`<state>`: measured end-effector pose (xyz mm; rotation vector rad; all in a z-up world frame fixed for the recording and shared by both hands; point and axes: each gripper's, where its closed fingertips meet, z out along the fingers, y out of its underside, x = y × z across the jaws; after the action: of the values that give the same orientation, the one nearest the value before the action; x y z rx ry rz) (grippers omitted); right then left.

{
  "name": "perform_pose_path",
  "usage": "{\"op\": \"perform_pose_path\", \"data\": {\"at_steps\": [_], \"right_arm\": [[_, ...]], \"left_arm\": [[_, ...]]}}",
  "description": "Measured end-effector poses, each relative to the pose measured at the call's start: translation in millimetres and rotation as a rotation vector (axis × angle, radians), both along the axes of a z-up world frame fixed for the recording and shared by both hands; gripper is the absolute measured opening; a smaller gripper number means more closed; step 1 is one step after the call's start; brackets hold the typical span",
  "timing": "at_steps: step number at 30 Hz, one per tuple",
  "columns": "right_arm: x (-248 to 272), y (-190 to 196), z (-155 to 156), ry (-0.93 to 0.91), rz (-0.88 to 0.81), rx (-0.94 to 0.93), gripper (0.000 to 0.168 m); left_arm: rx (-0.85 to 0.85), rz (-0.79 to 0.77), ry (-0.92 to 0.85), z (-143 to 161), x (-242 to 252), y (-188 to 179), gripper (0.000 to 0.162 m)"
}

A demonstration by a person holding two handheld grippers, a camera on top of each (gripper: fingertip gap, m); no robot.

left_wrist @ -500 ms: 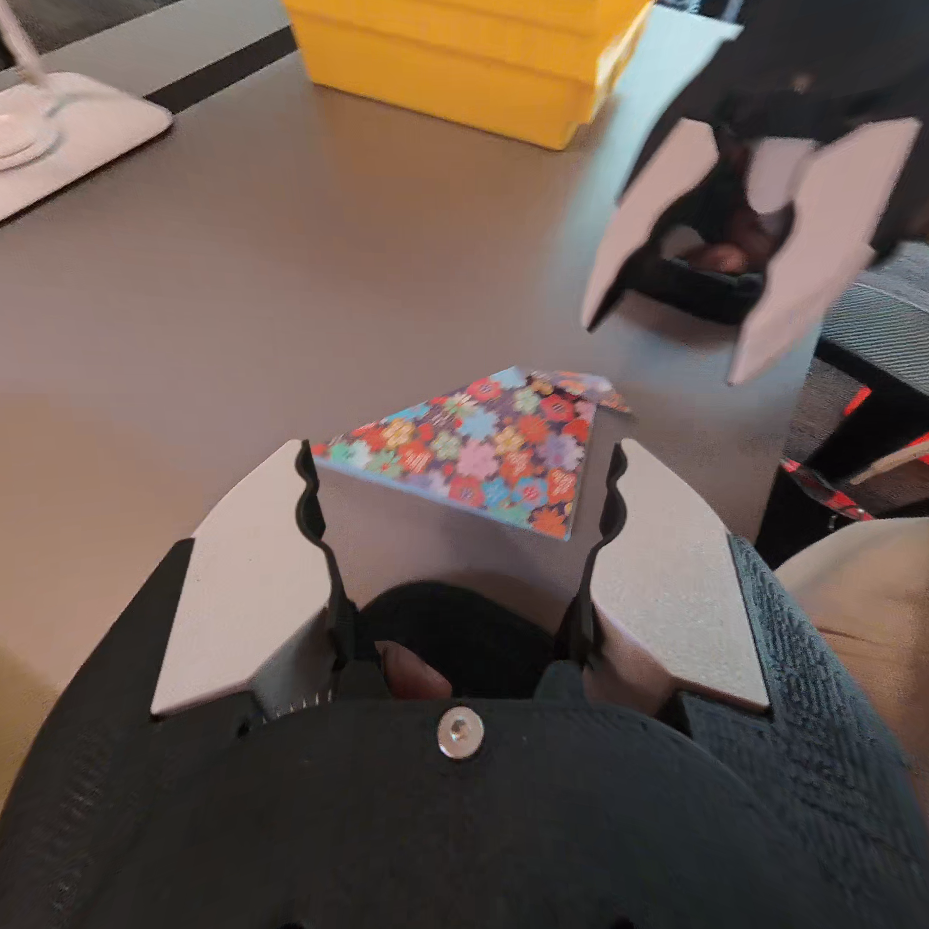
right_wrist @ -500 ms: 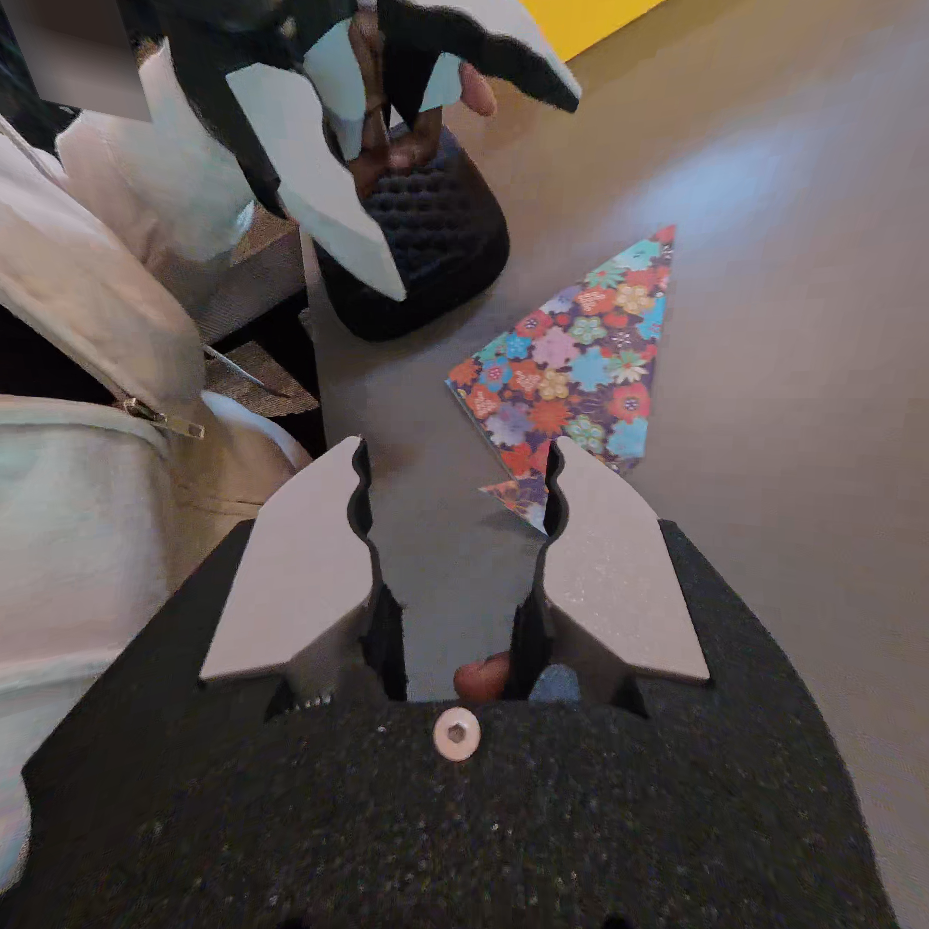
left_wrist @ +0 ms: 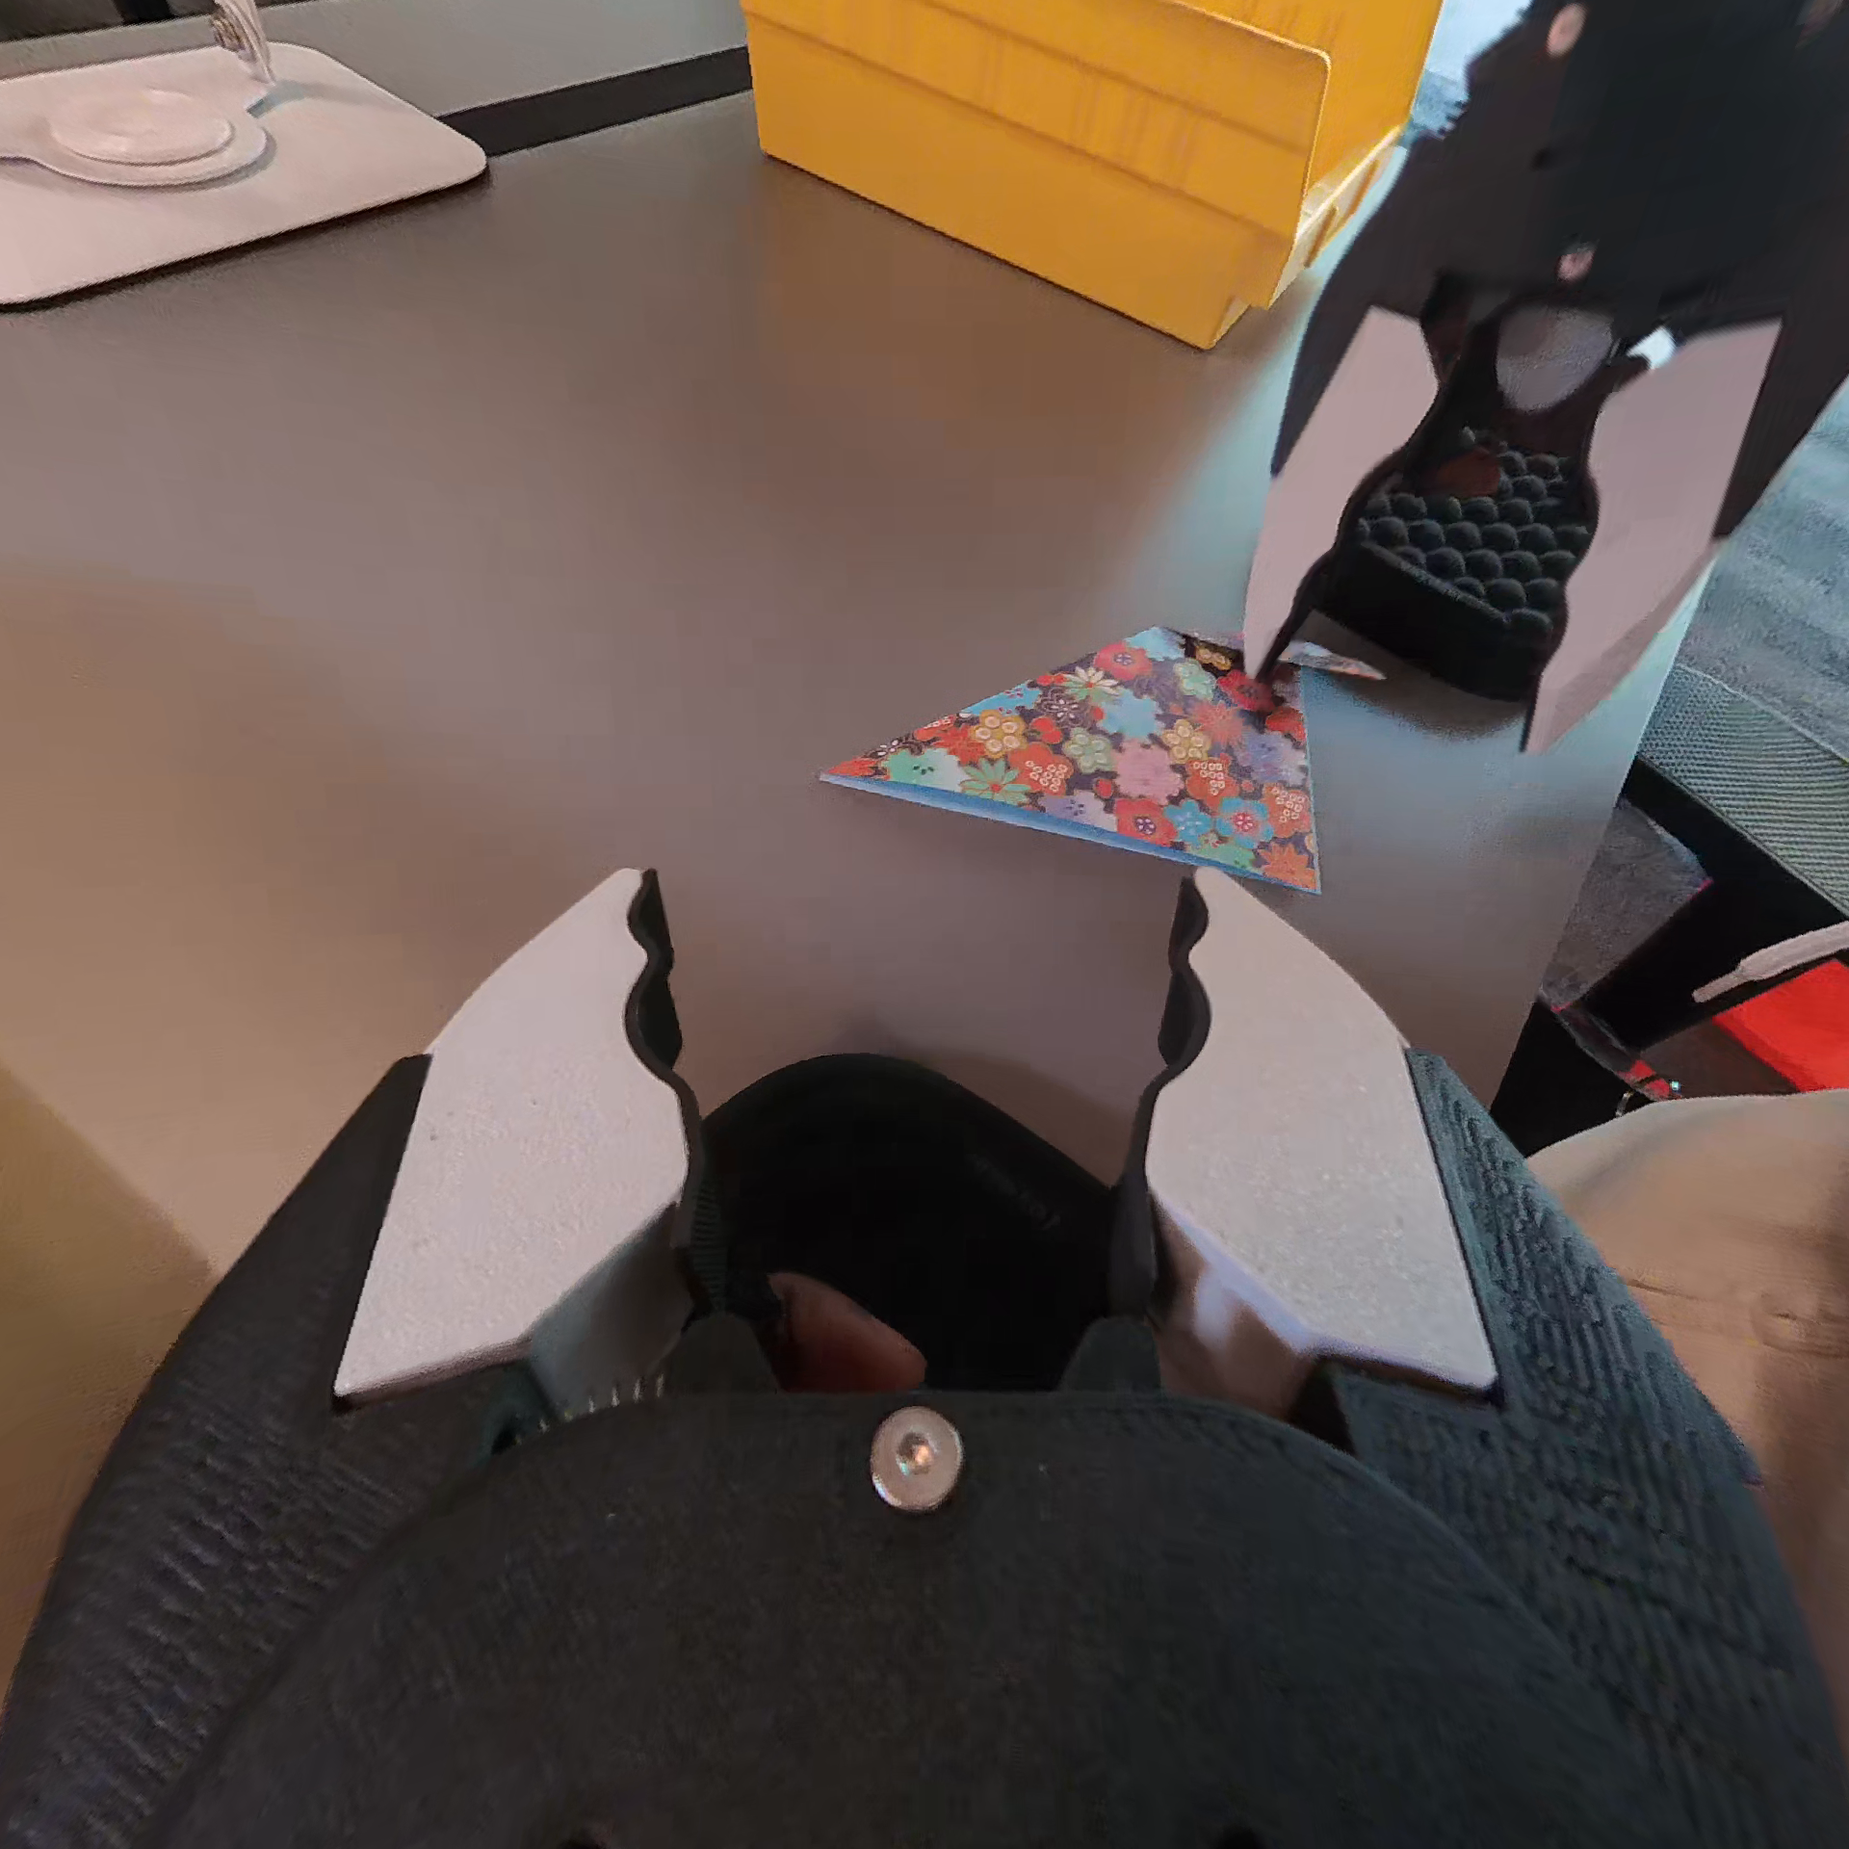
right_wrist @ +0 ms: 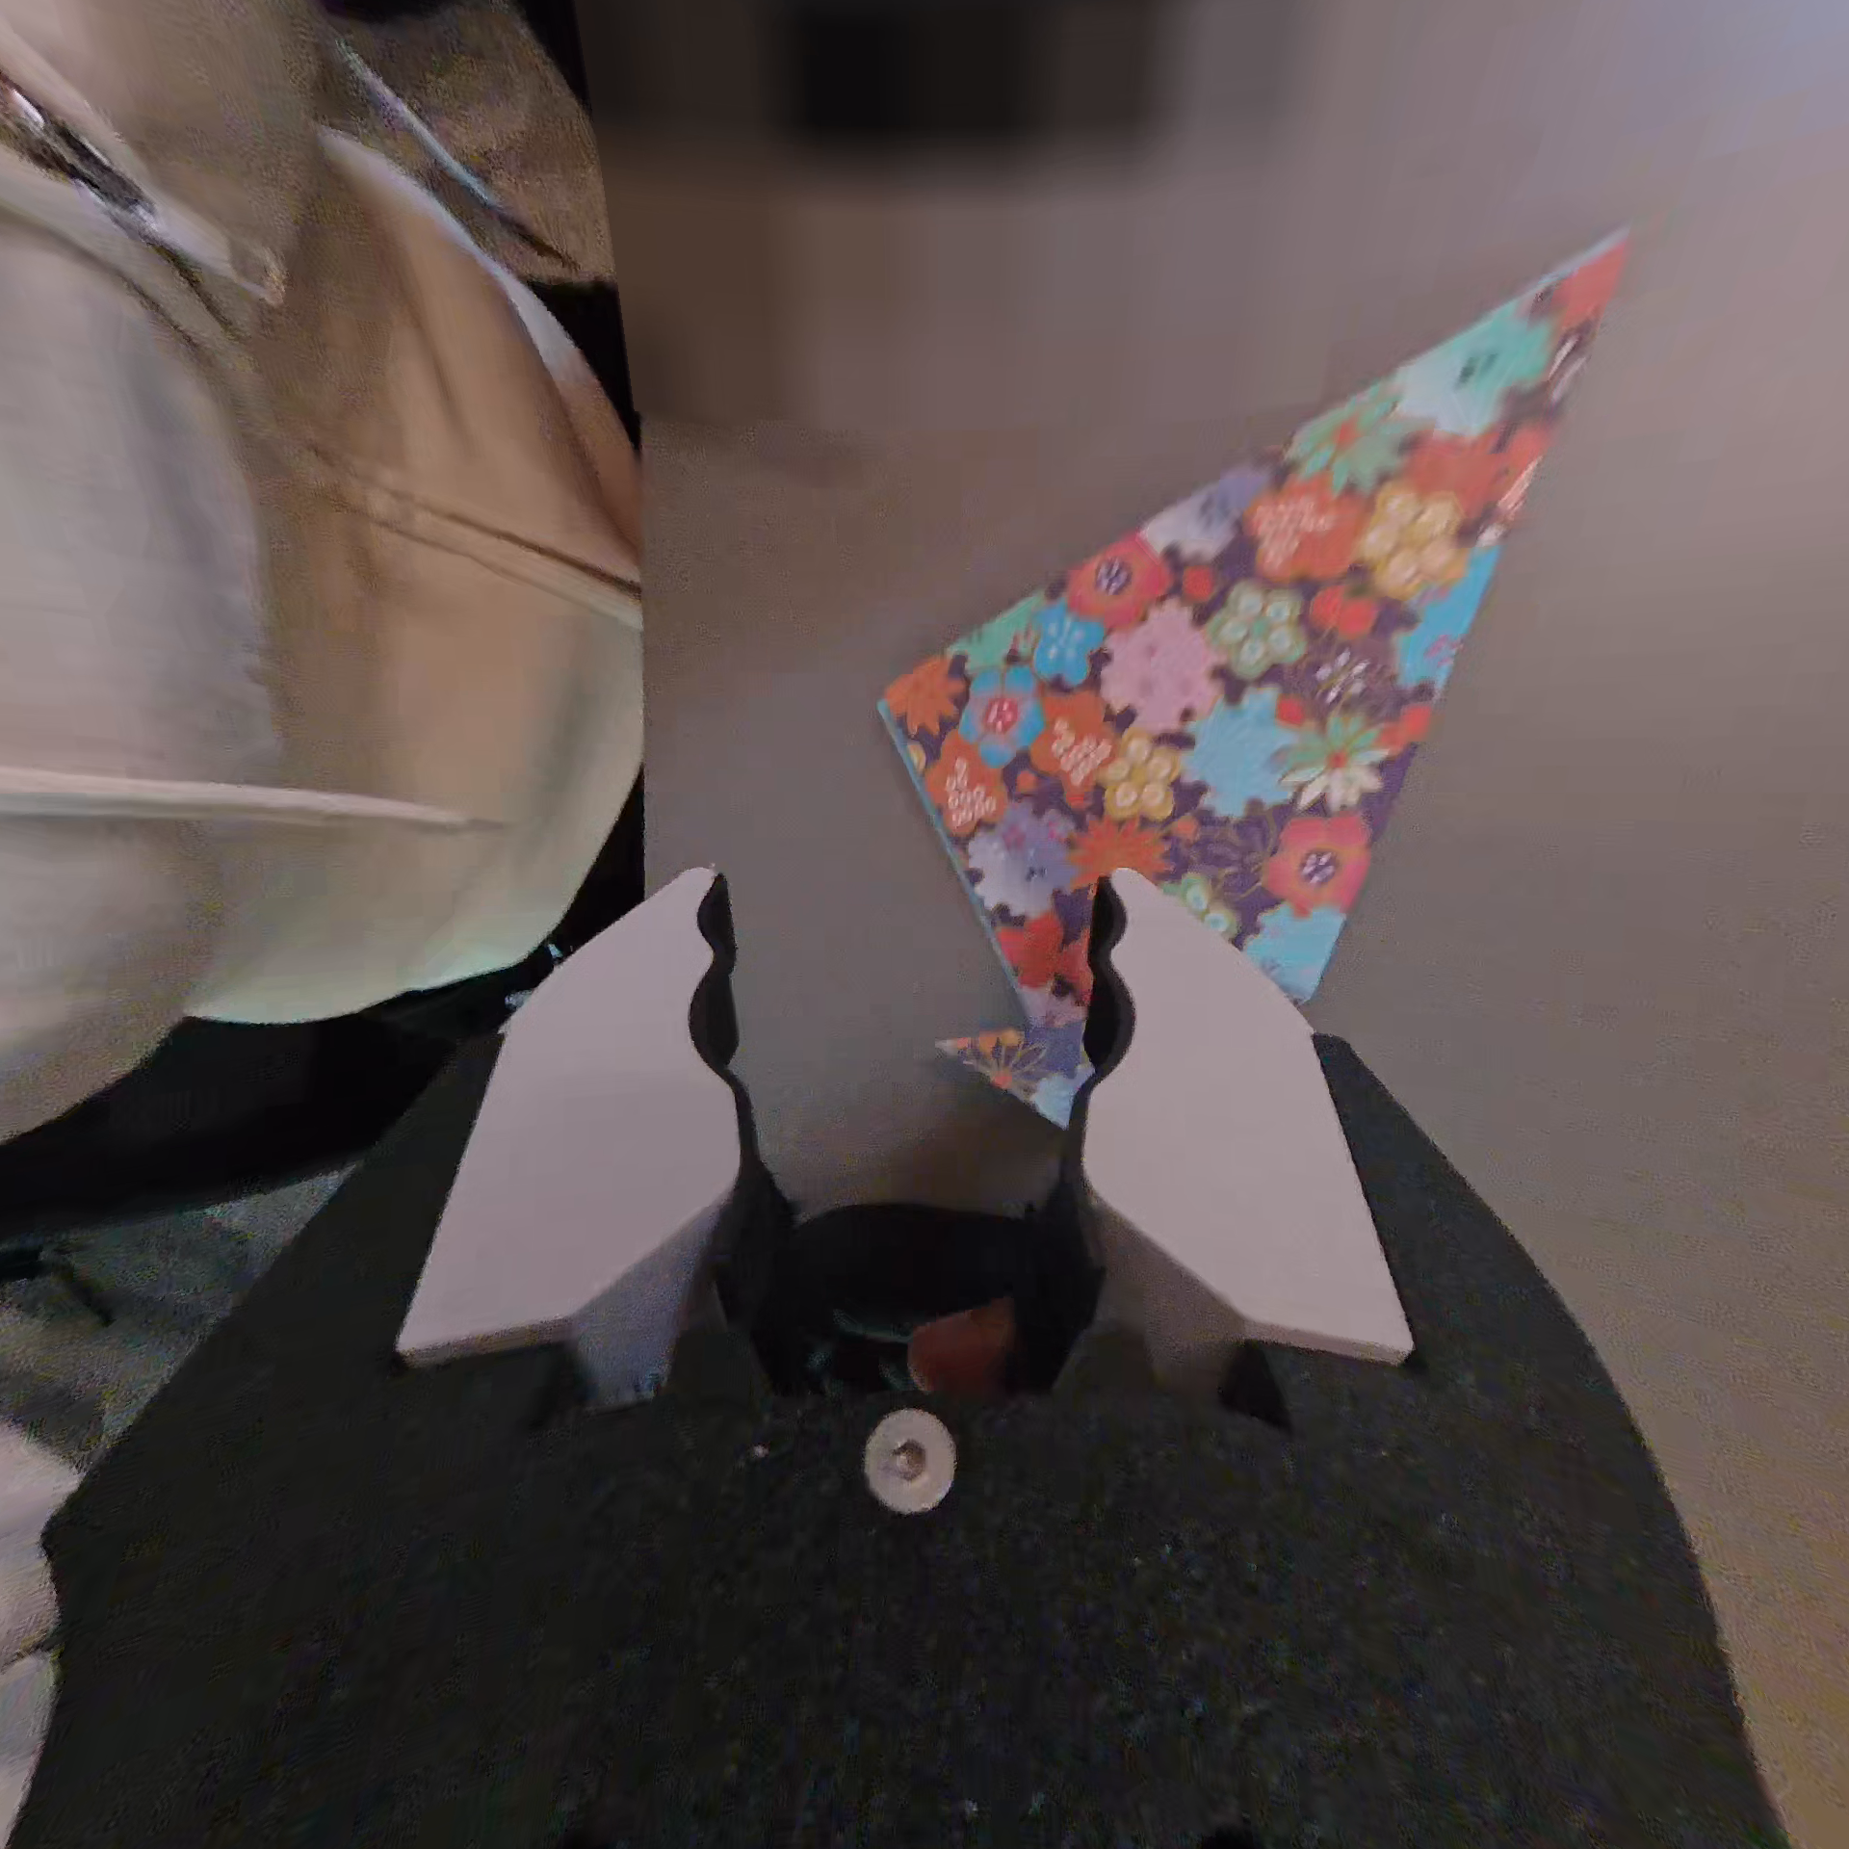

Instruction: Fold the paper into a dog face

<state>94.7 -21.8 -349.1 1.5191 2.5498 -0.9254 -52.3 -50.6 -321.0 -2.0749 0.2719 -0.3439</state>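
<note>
On a dark table (left_wrist: pixel 500 500), the flowered paper (left_wrist: pixel 1121 770) lies folded into a triangle, one corner turned down. The spread right gripper (right_wrist: pixel 905 885) presses one fingertip on that flap; the left gripper (left_wrist: pixel 915 880) hovers near, spread and empty. Further folds likely remain.

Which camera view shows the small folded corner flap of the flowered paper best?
The right wrist view: the flap lies close, just beside the right gripper fingertip. In the left wrist view it is only a far sliver behind that gripper's finger.

Grey table (left_wrist: pixel 500 560): floral paper (left_wrist: pixel 1101 760), yellow bin (left_wrist: pixel 1051 150).
</note>
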Motion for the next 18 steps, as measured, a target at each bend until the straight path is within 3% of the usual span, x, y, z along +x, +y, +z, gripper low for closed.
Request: {"op": "perform_pose_path", "data": {"at_steps": [2, 4, 8, 12, 18], "right_arm": [[-28, 9, 24, 0.122, -0.04, -0.052, 0.058], [-55, 24, 28, 0.186, -0.071, -0.052, 0.053], [-82, 40, -13, 0.067, -0.119, 0.01, 0.049], [-87, 42, -31, 0.117, -0.136, 0.115, 0.047], [-85, 31, -33, 0.212, -0.134, 0.109, 0.003]], "left_arm": [[0.002, 0.006, -0.032, -1, 4, 3, 0.089], [-0.014, 0.014, -0.038, -6, 8, 7, 0.084], [-0.046, 0.02, 0.009, -12, 10, 14, 0.078], [-0.062, 0.012, -0.014, -15, 12, 18, 0.076], [-0.106, 0.01, -0.067, -19, 9, 25, 0.075]]}}
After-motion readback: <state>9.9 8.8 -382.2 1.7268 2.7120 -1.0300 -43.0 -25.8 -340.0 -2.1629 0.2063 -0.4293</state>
